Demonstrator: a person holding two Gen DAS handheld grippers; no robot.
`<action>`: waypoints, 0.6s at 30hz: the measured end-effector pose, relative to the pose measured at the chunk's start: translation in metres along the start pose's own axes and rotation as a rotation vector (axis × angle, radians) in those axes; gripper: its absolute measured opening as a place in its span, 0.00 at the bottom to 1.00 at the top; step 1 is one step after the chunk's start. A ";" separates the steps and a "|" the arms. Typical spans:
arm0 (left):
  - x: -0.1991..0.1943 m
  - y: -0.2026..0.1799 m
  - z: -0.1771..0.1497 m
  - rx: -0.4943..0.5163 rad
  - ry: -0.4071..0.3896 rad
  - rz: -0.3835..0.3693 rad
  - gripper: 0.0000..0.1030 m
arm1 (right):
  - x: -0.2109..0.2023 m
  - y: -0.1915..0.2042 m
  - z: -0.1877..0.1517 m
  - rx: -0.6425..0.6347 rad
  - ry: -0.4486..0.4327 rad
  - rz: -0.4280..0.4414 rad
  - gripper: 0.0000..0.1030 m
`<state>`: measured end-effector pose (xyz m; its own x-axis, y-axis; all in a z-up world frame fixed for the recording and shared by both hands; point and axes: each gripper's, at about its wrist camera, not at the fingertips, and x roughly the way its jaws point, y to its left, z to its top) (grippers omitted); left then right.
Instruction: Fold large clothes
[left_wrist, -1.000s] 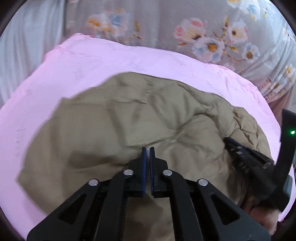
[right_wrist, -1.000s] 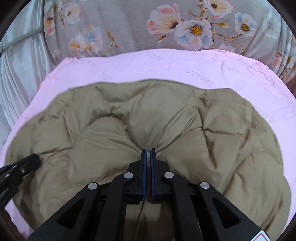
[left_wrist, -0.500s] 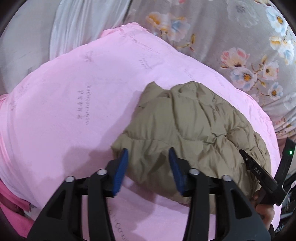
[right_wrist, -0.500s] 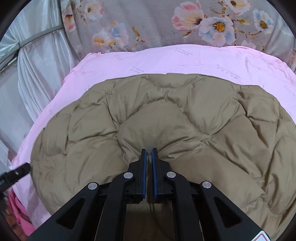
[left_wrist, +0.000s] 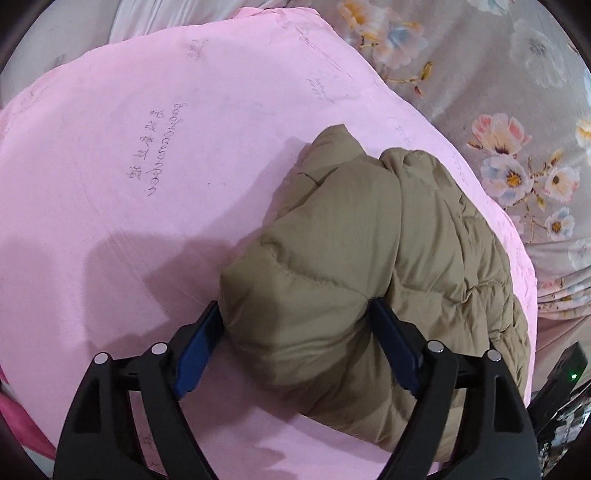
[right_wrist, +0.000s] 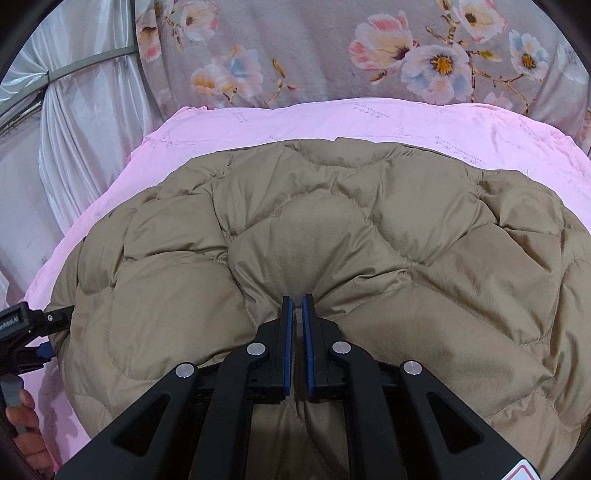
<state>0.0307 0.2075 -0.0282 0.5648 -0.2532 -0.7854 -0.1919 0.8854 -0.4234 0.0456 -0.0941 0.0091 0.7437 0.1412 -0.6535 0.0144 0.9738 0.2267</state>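
A khaki quilted puffer jacket (right_wrist: 369, 240) lies bunched on a pink sheet (left_wrist: 129, 166). My right gripper (right_wrist: 297, 299) is shut on a pinch of the jacket's fabric near its front edge, and creases radiate from the fingertips. In the left wrist view the jacket (left_wrist: 351, 240) runs away to the right. Its puffy near end sits between the jaws of my left gripper (left_wrist: 293, 306), which are wide apart and opening. The blue pads (left_wrist: 197, 347) flank that padded end without squeezing it. The left gripper (right_wrist: 33, 325) also shows at the jacket's left edge in the right wrist view.
A grey floral bedspread (right_wrist: 332, 55) lies behind the pink sheet, and a pale curtain (right_wrist: 74, 129) hangs at the left. A hand (right_wrist: 22, 424) holds the left tool. The right tool's body (left_wrist: 569, 373) shows at the far right. Bare pink sheet spreads left of the jacket.
My left gripper has swung from over the jacket's middle to its left end, rolled, and gone from shut to wide open. The right gripper has stayed pinched on the fabric, shifting only slightly.
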 end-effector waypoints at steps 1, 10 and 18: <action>0.001 0.000 0.000 0.000 0.003 -0.001 0.77 | 0.000 0.000 0.000 0.002 -0.001 0.002 0.06; -0.007 0.011 -0.001 -0.067 0.027 -0.038 0.79 | 0.000 -0.002 -0.002 0.024 -0.007 0.026 0.06; 0.006 0.015 0.005 -0.111 0.010 -0.125 0.86 | 0.000 -0.001 -0.002 0.028 -0.009 0.028 0.06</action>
<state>0.0353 0.2210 -0.0365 0.5818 -0.3634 -0.7276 -0.2083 0.7982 -0.5652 0.0444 -0.0947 0.0069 0.7501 0.1667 -0.6400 0.0120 0.9641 0.2652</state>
